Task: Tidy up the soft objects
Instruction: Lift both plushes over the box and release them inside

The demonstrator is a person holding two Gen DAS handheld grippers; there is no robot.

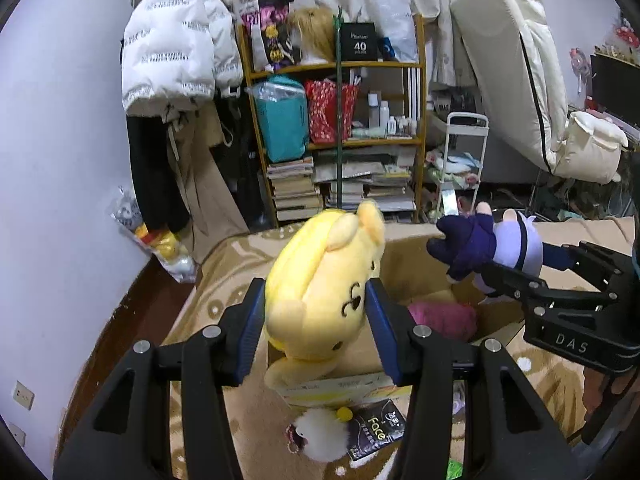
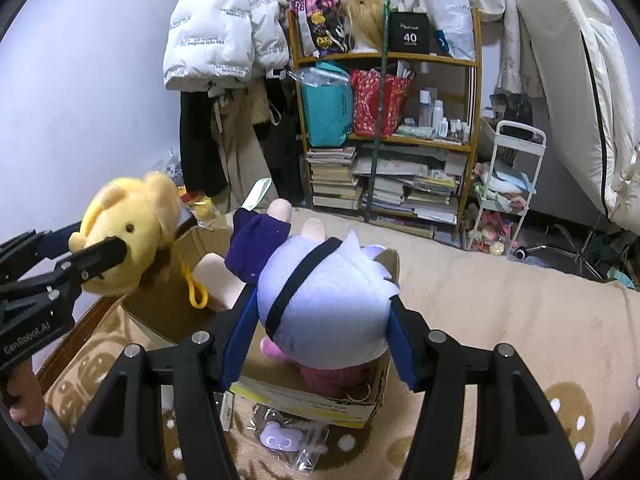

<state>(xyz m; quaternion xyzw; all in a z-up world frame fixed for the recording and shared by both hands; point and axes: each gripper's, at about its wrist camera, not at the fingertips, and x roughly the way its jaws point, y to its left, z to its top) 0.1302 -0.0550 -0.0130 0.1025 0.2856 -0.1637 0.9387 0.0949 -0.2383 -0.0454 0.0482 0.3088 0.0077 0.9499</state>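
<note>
My left gripper (image 1: 316, 328) is shut on a yellow bear plush (image 1: 324, 276), its blue pads squeezing the head from both sides above an open cardboard box (image 1: 412, 272). From the right wrist view the same yellow bear plush (image 2: 128, 236) hangs at the left with a yellow loop cord. My right gripper (image 2: 320, 336) is shut on a lilac-haired doll (image 2: 328, 300) in dark purple clothes, held over the cardboard box (image 2: 320, 400). In the left view the lilac-haired doll (image 1: 492, 248) sits in the right gripper (image 1: 504, 276). A pink plush (image 1: 444, 316) lies inside the box.
The box stands on a beige patterned blanket (image 2: 500, 320). A white fluffy toy (image 1: 320, 432) and a black "Face" packet (image 1: 376, 432) lie in front of it, as does a small bagged purple item (image 2: 280, 436). A crowded wooden shelf (image 1: 340, 120), hanging coats and a white cart (image 1: 464, 160) stand behind.
</note>
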